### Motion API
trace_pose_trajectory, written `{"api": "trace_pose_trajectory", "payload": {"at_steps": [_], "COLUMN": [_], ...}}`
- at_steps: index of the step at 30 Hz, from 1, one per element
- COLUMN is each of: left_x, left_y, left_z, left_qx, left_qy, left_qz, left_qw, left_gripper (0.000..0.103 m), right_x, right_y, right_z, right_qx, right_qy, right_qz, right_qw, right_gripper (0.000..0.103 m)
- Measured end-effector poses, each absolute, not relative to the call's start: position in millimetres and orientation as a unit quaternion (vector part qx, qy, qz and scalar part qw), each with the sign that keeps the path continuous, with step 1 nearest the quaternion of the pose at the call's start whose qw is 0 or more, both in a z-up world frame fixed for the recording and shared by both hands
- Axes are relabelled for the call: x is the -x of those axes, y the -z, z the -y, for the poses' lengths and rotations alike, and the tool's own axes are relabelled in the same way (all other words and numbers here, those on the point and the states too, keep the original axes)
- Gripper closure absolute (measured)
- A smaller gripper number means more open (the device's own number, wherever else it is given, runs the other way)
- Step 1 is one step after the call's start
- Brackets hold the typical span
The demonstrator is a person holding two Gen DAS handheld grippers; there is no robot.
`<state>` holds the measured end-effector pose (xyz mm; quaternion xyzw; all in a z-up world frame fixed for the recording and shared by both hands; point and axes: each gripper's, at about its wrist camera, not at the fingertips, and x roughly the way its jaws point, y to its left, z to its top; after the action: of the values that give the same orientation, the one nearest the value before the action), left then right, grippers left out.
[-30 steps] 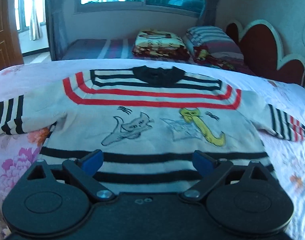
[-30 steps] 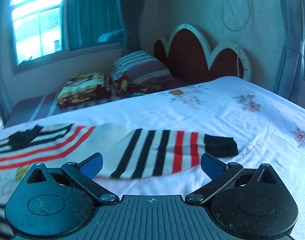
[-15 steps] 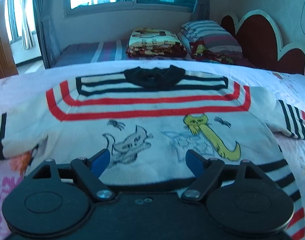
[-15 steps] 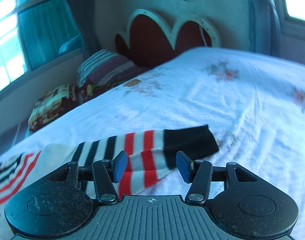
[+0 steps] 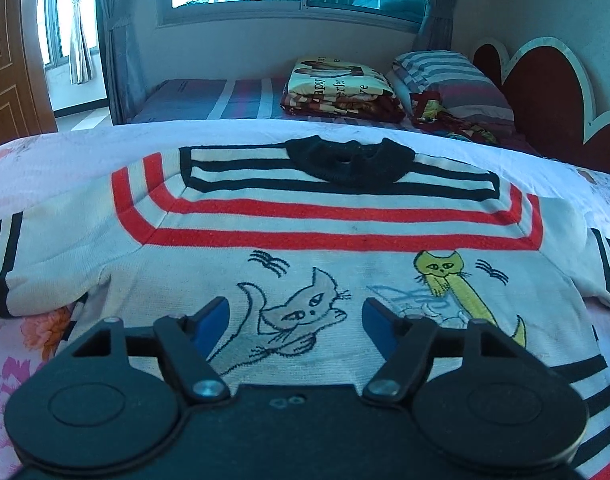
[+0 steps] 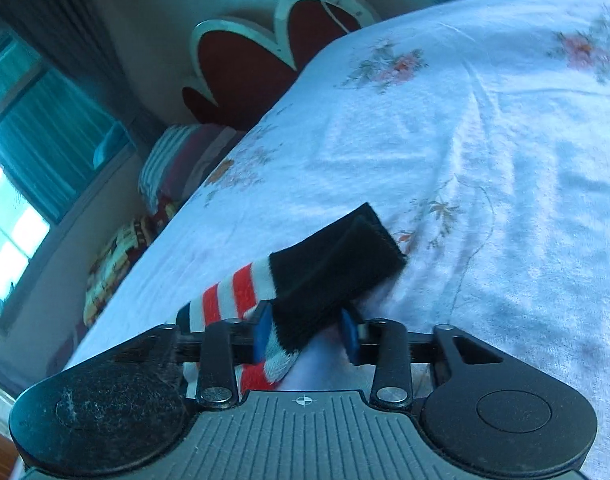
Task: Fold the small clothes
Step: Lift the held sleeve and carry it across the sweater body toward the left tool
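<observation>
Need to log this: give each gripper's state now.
Left gripper: open, closing, over sweater.
Right gripper: closing around sleeve cuff; grip unclear.

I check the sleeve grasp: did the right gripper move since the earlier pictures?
Yes. The right gripper came to the striped sleeve's black knitted cuff on the white floral bedsheet, its jaws just closing around it.

The left gripper (image 5: pixel 295 320) points downward with its jaws apart and nothing pinched between them; they have just been closing. The right gripper (image 6: pixel 307 334) is rolled to one side, its jaws just closing, with a sleeve cuff (image 6: pixel 333 258) between them.
</observation>
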<state>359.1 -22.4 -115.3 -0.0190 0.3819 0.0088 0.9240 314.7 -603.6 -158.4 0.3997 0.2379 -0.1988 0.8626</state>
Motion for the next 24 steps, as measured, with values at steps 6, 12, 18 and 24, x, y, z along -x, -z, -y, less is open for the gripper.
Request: {"api": "trace_pose_trajectory", "payload": {"at_steps": [6, 12, 18, 24], "left_x": [-360.3, -362.1, -353.6, -339.0], "left_y": [116.9, 117.9, 112.1, 106.6], "left_z": [10.7, -7.3, -24.9, -53.1], "left_qx": [0.018, 0.024, 0.011, 0.045], "left_qy": [-0.013, 0.005, -0.013, -0.04], "left_qz": [-0.387, -0.41, -0.411, -0.407], "left_qw": [0.922, 0.912, 0.911, 0.912], "left_gripper": [0.032, 0.029, 0.024, 0.028], "right_x": [-311.7, -333.0, -347.8, -364.7], "right_y": [153.6, 121.3, 95.3, 90.3], "right_z": [606.4, 546.3, 469.3, 347.2], "right_qx": [-0.375, -0.206, -0.164, -0.147], "right_qy": [0.218, 0.152, 0.055, -0.081], "right_qz": [-0.247, -0.266, -0.268, -0.291], "right_qw": [0.866, 0.929, 0.948, 0.942], "right_gripper": [0.097, 0.097, 0.097, 0.097]}}
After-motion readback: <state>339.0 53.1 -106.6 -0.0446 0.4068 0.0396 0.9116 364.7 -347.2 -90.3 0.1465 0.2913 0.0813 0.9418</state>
